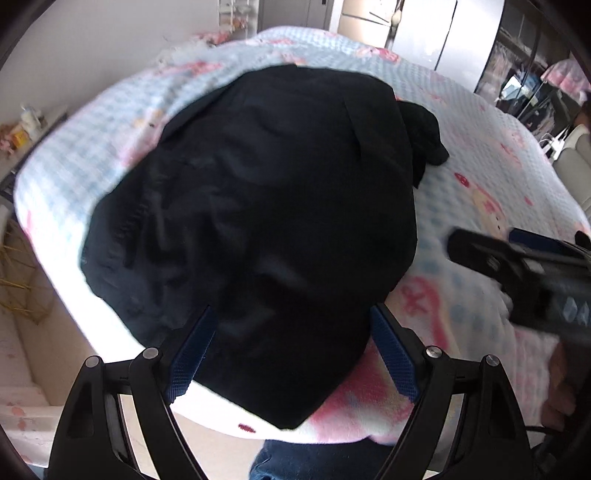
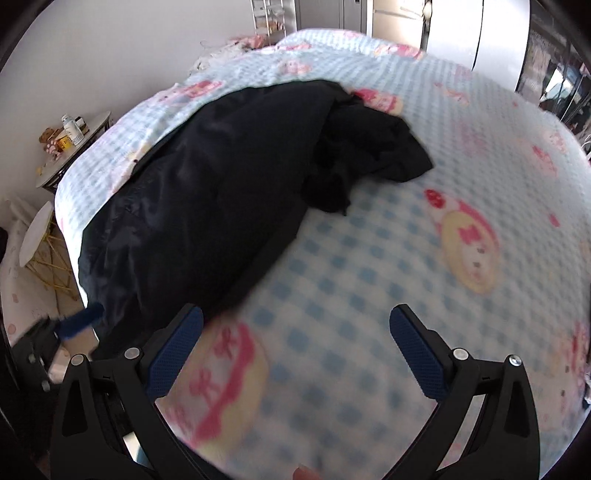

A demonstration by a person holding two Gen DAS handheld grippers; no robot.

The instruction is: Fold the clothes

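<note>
A large black garment [image 1: 258,221] lies spread over the bed's blue-checked blanket [image 1: 498,177], with a bunched black part [image 1: 424,140] at its far right edge. My left gripper [image 1: 293,325] hovers open above the garment's near end, nothing between its fingers. In the left wrist view the right gripper [image 1: 517,266] shows at the right, above the blanket. My right gripper [image 2: 295,332] is open over bare blanket [image 2: 369,277], to the right of the garment [image 2: 207,206]. The crumpled black part [image 2: 365,151] lies further back. A blue pad of the left gripper [image 2: 83,321] shows at lower left.
Beside the bed on the left, a small round table [image 2: 74,144] holds bottles and small items. A white stool with yellow wire legs [image 2: 37,236] stands lower down. Wardrobe doors [image 1: 436,33] rise beyond the bed. A hand [image 1: 561,387] grips the right tool.
</note>
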